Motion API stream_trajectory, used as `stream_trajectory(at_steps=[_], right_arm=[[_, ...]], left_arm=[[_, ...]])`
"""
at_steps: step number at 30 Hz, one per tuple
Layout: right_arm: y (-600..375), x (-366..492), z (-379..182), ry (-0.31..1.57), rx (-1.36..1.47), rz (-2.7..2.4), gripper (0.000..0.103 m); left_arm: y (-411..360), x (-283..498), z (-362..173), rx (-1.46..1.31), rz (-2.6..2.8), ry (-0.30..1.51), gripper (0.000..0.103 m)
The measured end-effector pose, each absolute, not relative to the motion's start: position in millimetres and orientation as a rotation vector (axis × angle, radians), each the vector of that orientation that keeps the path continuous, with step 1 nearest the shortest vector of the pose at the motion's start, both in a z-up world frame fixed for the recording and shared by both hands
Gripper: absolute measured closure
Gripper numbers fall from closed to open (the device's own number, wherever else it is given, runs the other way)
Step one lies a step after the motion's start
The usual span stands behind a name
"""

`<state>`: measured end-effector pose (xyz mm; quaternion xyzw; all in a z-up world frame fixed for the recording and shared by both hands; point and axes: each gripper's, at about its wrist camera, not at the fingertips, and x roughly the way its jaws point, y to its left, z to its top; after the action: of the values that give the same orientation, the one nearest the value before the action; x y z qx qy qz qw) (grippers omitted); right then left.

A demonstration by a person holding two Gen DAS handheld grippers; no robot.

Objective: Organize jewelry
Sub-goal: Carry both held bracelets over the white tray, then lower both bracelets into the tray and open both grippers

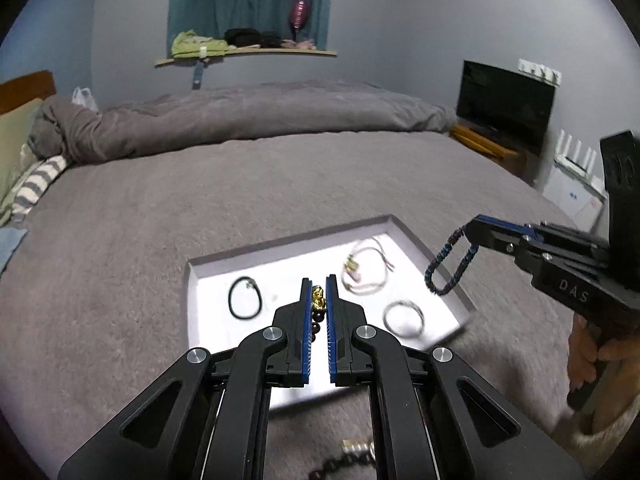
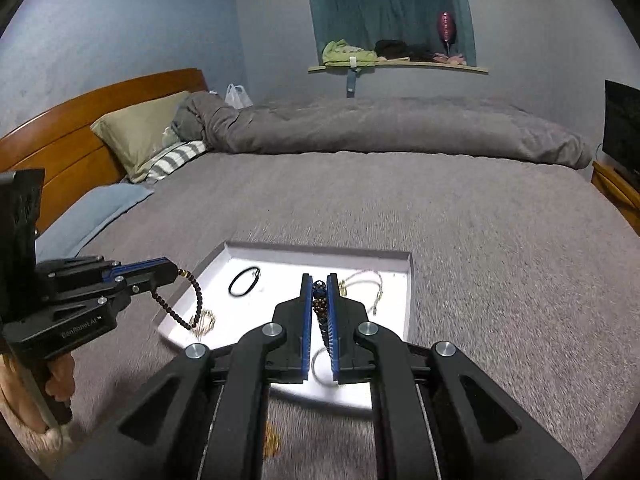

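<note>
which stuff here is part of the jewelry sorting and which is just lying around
Job: white tray; black band, pale cord bracelet and silver ring in it; dark bead bracelet in left gripper; blue bracelet in right gripper.

Lying about: pillows, duvet, TV, clothes on the sill.

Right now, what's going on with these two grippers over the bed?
A person is sorting jewelry on a grey bed. The left gripper, jaws shut, holds a dark beaded bracelet with a gold charm. The right gripper, jaws shut, holds a blue beaded bracelet. Both hang above a shallow white tray, which holds a black cord loop, a silver bangle and a pale cord bracelet.
</note>
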<state>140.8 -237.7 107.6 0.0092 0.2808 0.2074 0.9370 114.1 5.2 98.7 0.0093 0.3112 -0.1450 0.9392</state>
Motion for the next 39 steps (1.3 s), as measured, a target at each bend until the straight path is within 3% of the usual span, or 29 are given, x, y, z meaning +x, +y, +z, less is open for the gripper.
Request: stream_trajectory(at_steps=[19, 39], right_arm=[[-192.6, 174.9, 55.4, 0.676, 0.031, 0.547, 0.096], [-198.3, 189.2, 31.6, 0.762, 0.013, 0.432, 0.096]], left_arm=[[24.4, 174.0, 31.4, -0.015, -0.226, 0.782, 0.096], [63.4, 190.7, 12.7, -0.037, -0.077, 0.831, 0.096]])
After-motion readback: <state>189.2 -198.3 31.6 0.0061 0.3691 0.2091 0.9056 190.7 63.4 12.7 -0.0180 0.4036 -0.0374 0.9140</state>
